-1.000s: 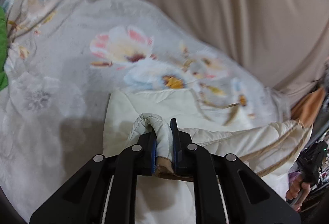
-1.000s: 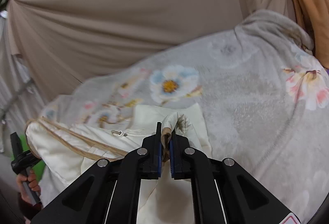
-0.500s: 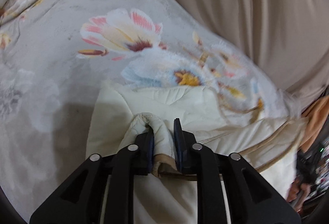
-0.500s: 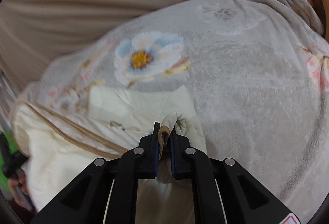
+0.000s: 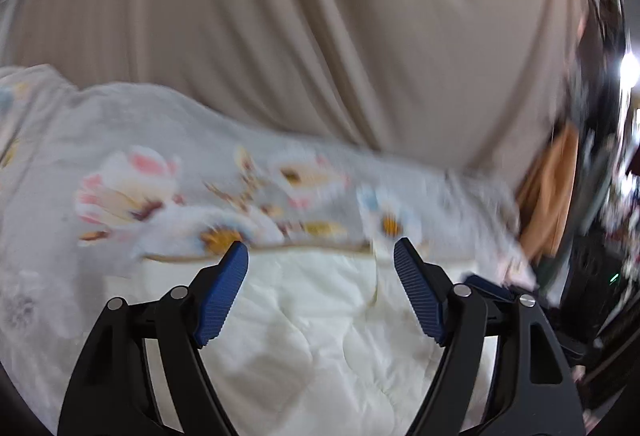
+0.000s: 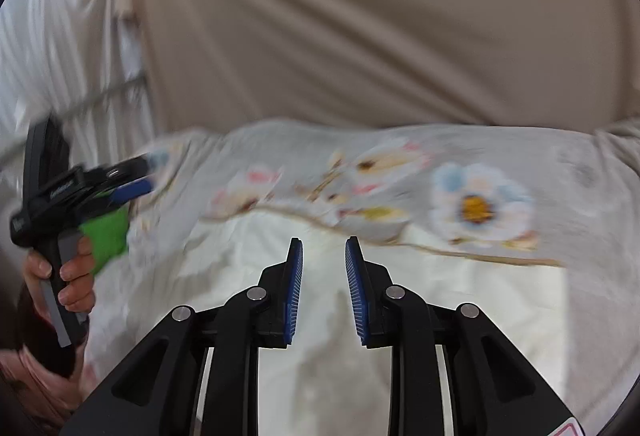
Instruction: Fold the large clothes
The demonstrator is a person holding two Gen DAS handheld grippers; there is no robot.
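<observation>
A cream quilted garment (image 5: 312, 324) with tan trim lies flat on a grey floral blanket (image 5: 120, 156). It also shows in the right wrist view (image 6: 460, 296). My left gripper (image 5: 321, 256) is wide open and empty above the garment. My right gripper (image 6: 324, 252) is open and empty above the garment too. The left gripper also shows at the left edge of the right wrist view (image 6: 132, 176), held in a hand. Both views are blurred by motion.
Beige draped fabric (image 5: 320, 16) hangs behind the blanket. An orange cloth (image 5: 552, 188) and dark clutter sit at the right edge. A green cloth (image 6: 106, 232) lies at the blanket's left side. A white striped surface (image 6: 60, 56) stands at far left.
Both grippers opened and let go of the cream garment's folded edge. Both drew back and tilted up. The garment now lies flat on the blanket.
</observation>
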